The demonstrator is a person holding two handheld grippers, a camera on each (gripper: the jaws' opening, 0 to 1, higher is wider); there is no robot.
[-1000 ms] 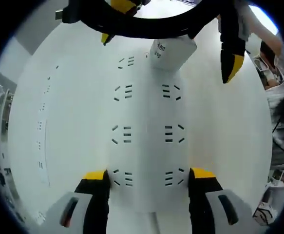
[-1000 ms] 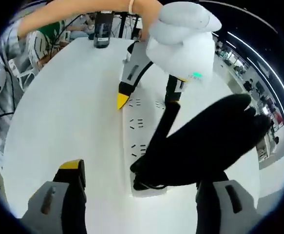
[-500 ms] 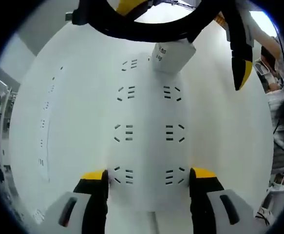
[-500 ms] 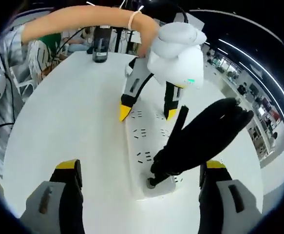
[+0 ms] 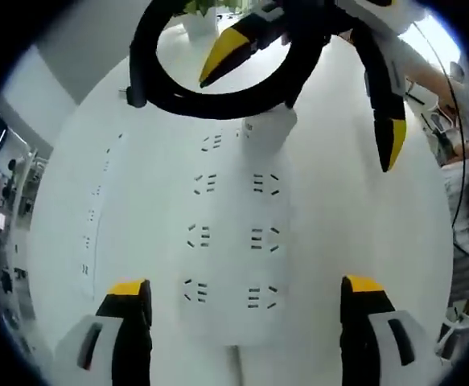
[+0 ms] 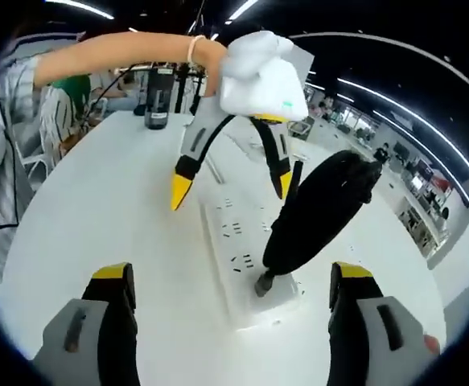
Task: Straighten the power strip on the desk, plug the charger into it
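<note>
Both grippers are standing open: the power strip (image 5: 232, 265) is lying between the left gripper (image 5: 246, 301) jaws on the tabletop (image 5: 129, 201), the charger (image 6: 276, 277) ahead of the right gripper (image 6: 230, 285), its dangling cable (image 5: 218, 96) possibly tugging it loose.

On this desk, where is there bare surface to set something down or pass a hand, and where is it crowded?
Bare desk lies on both long sides of the power strip and in front of its near end. It is crowded over the strip: the charger with its looped black cable sits at the near end, and the left gripper hangs open above the far part.
</note>
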